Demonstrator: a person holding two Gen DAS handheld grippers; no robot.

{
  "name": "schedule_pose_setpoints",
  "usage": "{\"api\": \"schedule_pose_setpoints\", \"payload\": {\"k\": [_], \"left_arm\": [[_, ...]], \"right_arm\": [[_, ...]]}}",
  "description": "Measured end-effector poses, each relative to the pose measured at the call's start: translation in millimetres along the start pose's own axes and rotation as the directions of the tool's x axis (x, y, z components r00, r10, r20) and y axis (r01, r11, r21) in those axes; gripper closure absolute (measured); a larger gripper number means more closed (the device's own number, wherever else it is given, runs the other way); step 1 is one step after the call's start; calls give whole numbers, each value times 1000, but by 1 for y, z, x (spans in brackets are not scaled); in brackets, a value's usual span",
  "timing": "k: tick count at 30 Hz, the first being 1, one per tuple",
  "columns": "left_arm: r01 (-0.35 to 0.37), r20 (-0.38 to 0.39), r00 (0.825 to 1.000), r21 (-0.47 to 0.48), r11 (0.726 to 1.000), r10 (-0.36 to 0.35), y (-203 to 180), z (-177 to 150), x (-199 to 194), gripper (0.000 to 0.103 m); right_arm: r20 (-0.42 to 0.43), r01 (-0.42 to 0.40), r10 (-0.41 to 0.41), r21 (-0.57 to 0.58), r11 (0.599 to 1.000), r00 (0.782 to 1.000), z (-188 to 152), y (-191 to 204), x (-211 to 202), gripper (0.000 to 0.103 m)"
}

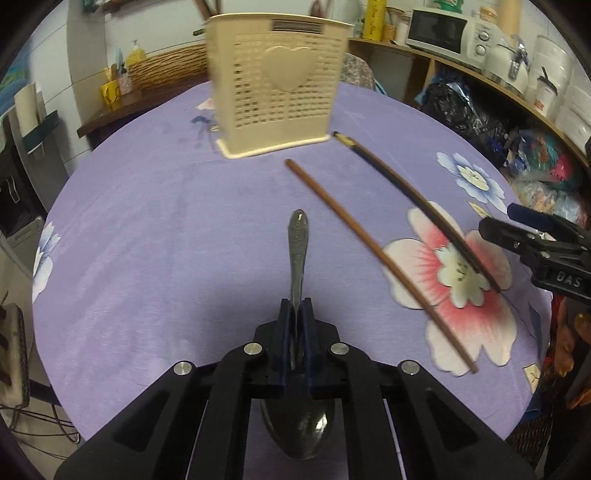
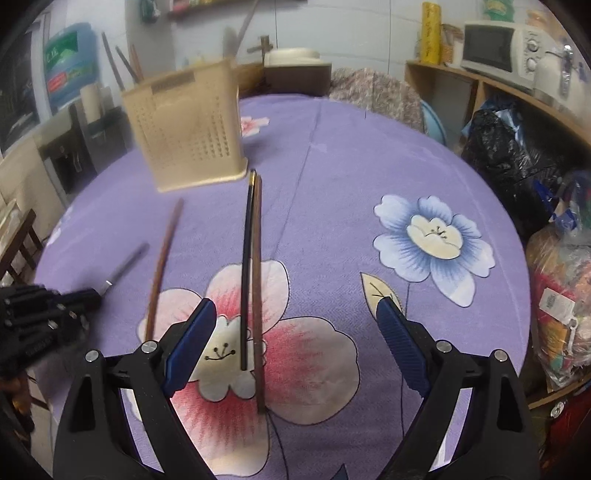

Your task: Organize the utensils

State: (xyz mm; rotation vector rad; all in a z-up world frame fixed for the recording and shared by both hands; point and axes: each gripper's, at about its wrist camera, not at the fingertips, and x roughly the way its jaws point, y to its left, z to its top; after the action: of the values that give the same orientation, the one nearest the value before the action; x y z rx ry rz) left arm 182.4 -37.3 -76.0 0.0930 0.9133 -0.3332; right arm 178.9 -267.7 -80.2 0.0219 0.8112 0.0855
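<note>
The spoon [image 1: 298,258], smooth metal, lies lengthwise on the purple cloth [image 1: 166,240], handle toward twelve o'clock, bowl at six; the left gripper [image 1: 297,314] tilts downward, clamped on its neck; the brown chopstick [image 1: 373,258] and the dark chopstick [image 1: 417,206] slant toward eleven, at the perforated cream holder [image 1: 277,92]; the right gripper [image 2: 295,332] stands wide apart over them.

A white microwave [image 1: 437,31] sits on wooden shelving [image 2: 491,88] (black bag [image 2: 506,147] beneath).
</note>
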Motion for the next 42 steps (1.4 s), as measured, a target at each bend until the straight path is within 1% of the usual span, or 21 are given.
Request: {"api": "schedule_pose_setpoints", "payload": {"k": [2,3,5,7,8,11,13,16,18,21,23,24,29,31,32,33,34,36,38,40,42], "left_arm": [[-8,-4,1000,-9,1000,8,9,0,-1,96],[-7,-4,1000,-14,1000,7,10,-1,-2,96],[2,0,1000,-26,1000,-2,12,-1,-2,96],[-1,4,1000,-32,1000,1,10,-2,-3,96],[-2,5,1000,-32,999,2,10,-3,-3,96],[1,5,1000,-40,999,-1,11,-1,-1,96],[2,6,1000,-43,999,-2,11,-1,-1,96],[2,7,1000,-52,999,-1,13,0,-1,96],[1,7,1000,-56,998,-1,14,0,-1,96],[5,7,1000,-60,998,-5,15,0,-1,96],[11,6,1000,-66,998,-11,16,0,-1,96],[13,6,1000,-66,998,-13,16,0,-1,96],[25,5,1000,-72,997,-25,19,0,-1,96],[27,5,1000,-73,997,-27,19,0,-1,95],[27,4,1000,-72,997,-27,19,0,-1,95],[28,2,1000,-68,997,-28,19,1,0,95],[32,-2,999,-63,998,-32,19,3,0,93],[39,-13,999,-48,998,-39,18,5,1,90],[50,-21,999,-35,998,-51,18,8,3,78],[50,-34,998,-20,999,-51,17,15,7,72],[26,-42,999,5,1000,-26,16,22,14,72]], "right_arm": [[-46,8,-8,-1,1000,999,4,-2,15,16],[-66,13,-13,-3,1000,998,6,-4,23,20],[-95,24,-24,-8,1000,995,10,-5,33,22],[-124,-5,4,-11,1000,992,14,-5,40,22],[-129,-7,5,-20,1000,992,14,-3,42,23],[-130,37,-48,-88,995,990,17,6,45,23],[-132,39,-51,-89,995,990,23,8,49,25],[-125,16,-27,-90,996,992,31,12,55,43],[-119,-1,-10,-92,996,993,35,15,57,63],[-121,-12,1,-92,996,993,37,17,58,81],[-121,8,-18,-87,996,992,33,12,53,87],[-119,23,-32,-83,996,992,30,7,49,87],[-124,33,-37,-34,999,992,21,-24,38,86],[-117,15,-22,-56,998,993,18,-28,34,80],[-113,26,-33,-62,998,993,17,-28,34,65],[-111,47,-53,-59,997,992,17,-29,35,39],[-119,50,-55,-41,998,991,17,-33,36,32],[-114,-2,4,18,1000,994,19,-40,34,32],[-110,-22,27,52,998,994,23,-44,34,32],[-122,-8,15,52,999,992,27,-44,37,32],[-130,8,-2,46,999,991,31,-44,40,32]]}}
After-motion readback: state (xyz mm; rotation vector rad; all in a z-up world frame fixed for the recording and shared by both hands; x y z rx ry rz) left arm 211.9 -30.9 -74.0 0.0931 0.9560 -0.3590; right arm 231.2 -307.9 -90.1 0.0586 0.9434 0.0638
